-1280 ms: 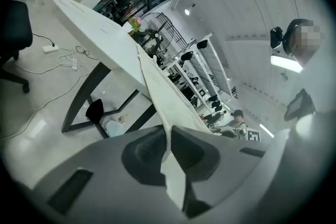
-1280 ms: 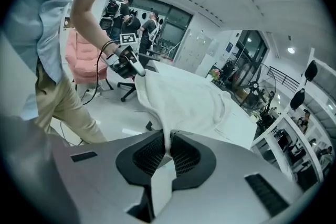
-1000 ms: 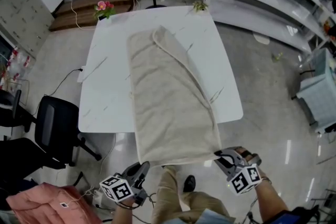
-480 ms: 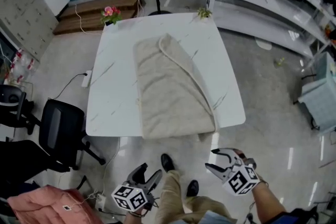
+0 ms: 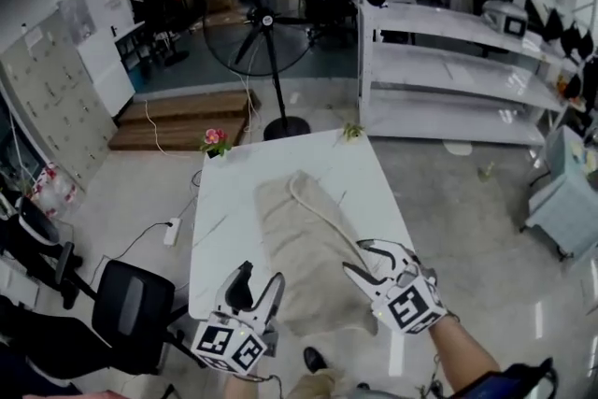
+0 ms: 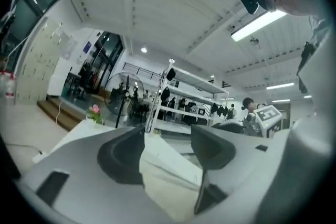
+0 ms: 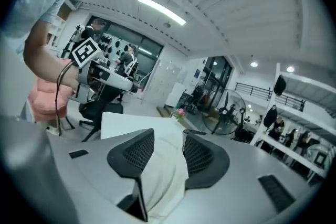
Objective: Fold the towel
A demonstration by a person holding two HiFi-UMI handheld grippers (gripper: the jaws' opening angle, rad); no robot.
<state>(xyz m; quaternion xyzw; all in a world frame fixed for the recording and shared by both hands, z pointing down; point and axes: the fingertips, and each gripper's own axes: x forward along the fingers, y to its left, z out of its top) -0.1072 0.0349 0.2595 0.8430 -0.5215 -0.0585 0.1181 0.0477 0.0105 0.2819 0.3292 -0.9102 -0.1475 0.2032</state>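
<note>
Above the near edge of the white, faintly veined square table (image 5: 220,229), holding the left gripper (image 5: 262,274) and the right gripper (image 5: 353,255) raised clear of the cloth. Keeping both pairs of jaws apart, pinching nothing, having just been opening wide and then easing in slightly; glimpsing only the cloth below through each gap. Leaving the long beige terry towel (image 5: 299,248) lying down the table's middle, from near the far edge to the near edge, probably to let it settle flat before the next fold. Showing a soft, nubby, limp pile, doubled lengthwise into a narrow band, with a rounded hem curving from the far end towards the right edge.
</note>
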